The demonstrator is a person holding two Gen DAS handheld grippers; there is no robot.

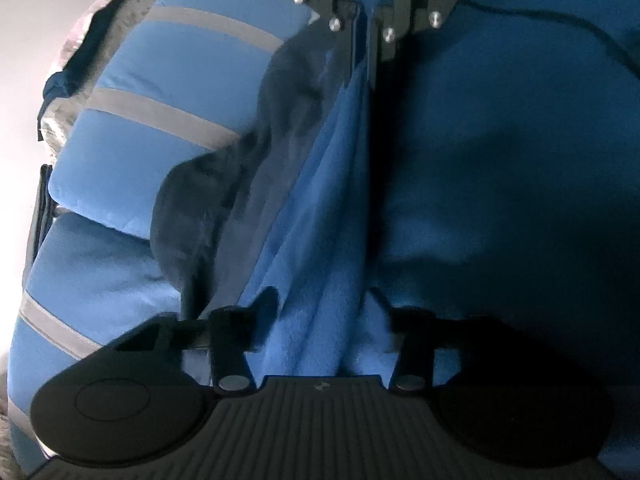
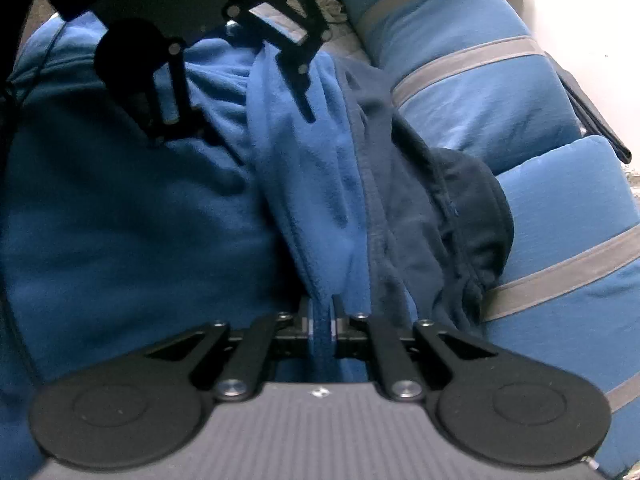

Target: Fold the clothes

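The right gripper point(image 2: 320, 326) is clamped on a bunched fold of the blue fleece garment point(image 2: 304, 184), which stretches taut to the left gripper point(image 2: 236, 120), also pinching it. The fleece lies over a blue sofa point(image 2: 472, 92) with grey stripes.

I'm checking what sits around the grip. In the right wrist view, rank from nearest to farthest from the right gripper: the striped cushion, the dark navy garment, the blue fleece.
1. blue fleece, pinched in the right gripper.
2. dark navy garment, just right.
3. striped cushion, far right.
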